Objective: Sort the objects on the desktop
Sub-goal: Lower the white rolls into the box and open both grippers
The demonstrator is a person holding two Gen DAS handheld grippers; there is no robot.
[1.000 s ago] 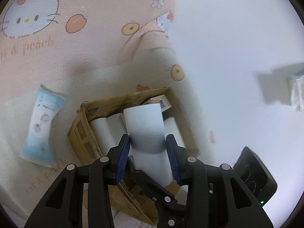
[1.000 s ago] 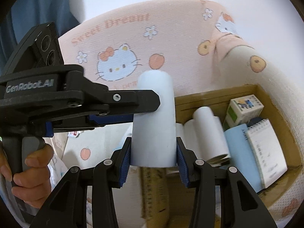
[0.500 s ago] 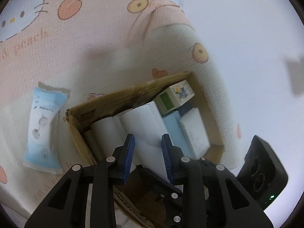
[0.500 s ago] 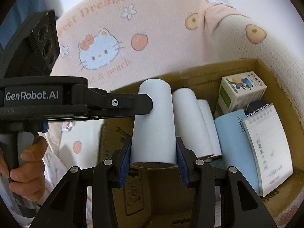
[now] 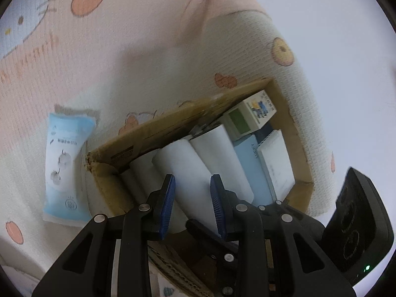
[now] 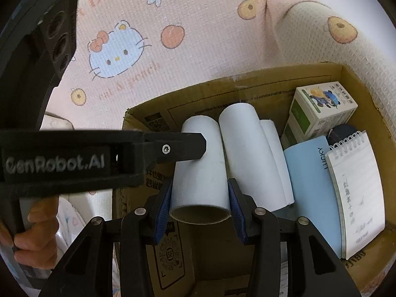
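A: Right wrist view first: the right gripper [image 6: 200, 205] has its blue pads tight on either side of a white roll [image 6: 200, 173], which lies inside the cardboard box [image 6: 247, 81] beside two more rolls [image 6: 243, 146].

B: What crowds it?

A: The black body of the left gripper [image 6: 184, 146] crosses in front of the held roll's left side. Further right in the box sit a small carton [image 6: 321, 109], a blue book [image 6: 311, 185] and a spiral notepad [image 6: 356, 193] (its handwriting is too small to read).

B: And the left gripper's fingers?

A: In the left wrist view the left gripper [image 5: 191, 204] is partly open, hovering over the same roll [image 5: 183, 168]; I cannot tell whether the pads touch it.

B: The surface?

A: A pink and cream cat-and-peach cloth [image 6: 198, 37], over a white table [image 5: 334, 37].

B: Anything only one view shows?

A: The left view alone shows a blue packet [image 5: 65, 163] on the cloth just left of the box. The right view alone shows the hand [image 6: 37, 230] holding the left gripper.
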